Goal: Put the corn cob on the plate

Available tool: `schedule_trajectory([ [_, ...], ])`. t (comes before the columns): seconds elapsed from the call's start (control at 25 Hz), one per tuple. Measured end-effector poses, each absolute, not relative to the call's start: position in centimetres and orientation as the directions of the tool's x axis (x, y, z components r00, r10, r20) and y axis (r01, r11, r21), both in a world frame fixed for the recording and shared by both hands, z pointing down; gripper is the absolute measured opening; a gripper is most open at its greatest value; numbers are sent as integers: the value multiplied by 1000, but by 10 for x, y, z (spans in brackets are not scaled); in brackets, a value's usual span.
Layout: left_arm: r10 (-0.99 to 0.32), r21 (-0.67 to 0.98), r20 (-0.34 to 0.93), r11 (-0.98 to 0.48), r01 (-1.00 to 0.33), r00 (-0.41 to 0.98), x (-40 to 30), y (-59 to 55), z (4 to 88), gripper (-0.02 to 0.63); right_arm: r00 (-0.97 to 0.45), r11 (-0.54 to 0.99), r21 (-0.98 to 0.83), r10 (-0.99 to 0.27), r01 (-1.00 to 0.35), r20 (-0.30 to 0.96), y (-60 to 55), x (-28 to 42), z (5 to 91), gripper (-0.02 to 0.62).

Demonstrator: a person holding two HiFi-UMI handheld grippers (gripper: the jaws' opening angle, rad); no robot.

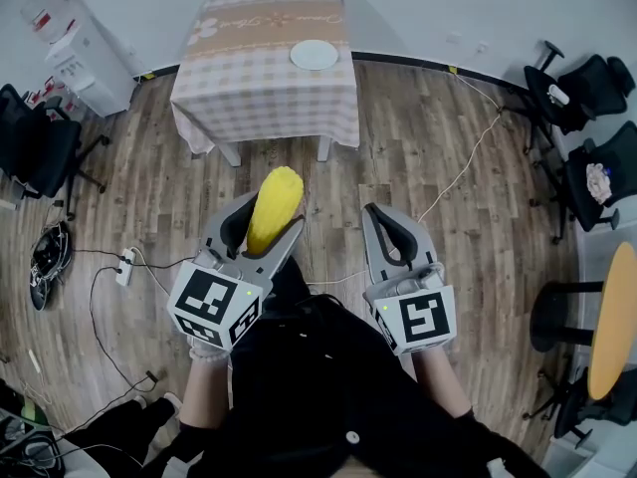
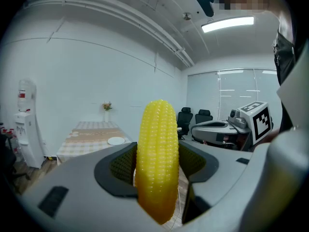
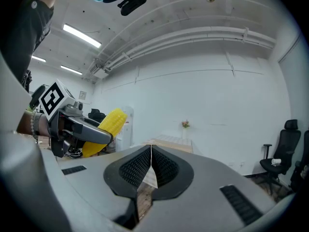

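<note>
Above wood floor (image 1: pixel 448 167), left hand-held gripper (image 1: pixel 269 219) clamps bumpy yellow corn cob (image 1: pixel 276 202) — right hand-held gripper (image 1: pixel 374 213) closed.

The room is lit brightly and evenly from above by ceiling light strips (image 2: pixel 227 24), which are blown out to white. Shadows are kept soft. A faint sheen is carried by the corn cob (image 2: pixel 157 158). Strong fisheye bending and darkened corners are seen in both gripper views.

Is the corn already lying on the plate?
No, the corn cob is clamped in the left gripper, while the plate sits far off on the table.
</note>
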State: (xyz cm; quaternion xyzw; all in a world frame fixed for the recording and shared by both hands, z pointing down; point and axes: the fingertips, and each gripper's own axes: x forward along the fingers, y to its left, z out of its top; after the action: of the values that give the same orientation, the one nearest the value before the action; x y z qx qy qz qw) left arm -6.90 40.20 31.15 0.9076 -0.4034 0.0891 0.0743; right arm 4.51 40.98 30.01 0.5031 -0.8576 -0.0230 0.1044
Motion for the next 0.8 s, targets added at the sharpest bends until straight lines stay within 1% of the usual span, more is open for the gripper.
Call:
schedule_trajectory([
  [0.48, -712, 50, 226, -673, -738, 665, -67, 393, 310, 265, -437, 458, 138, -886, -878, 158, 409, 57, 302, 41],
  [0.8, -719, 54, 232, -663, -747, 655, -69, 376, 311, 265, -446, 469, 134, -879, -873, 169, 393, 57, 303, 41],
])
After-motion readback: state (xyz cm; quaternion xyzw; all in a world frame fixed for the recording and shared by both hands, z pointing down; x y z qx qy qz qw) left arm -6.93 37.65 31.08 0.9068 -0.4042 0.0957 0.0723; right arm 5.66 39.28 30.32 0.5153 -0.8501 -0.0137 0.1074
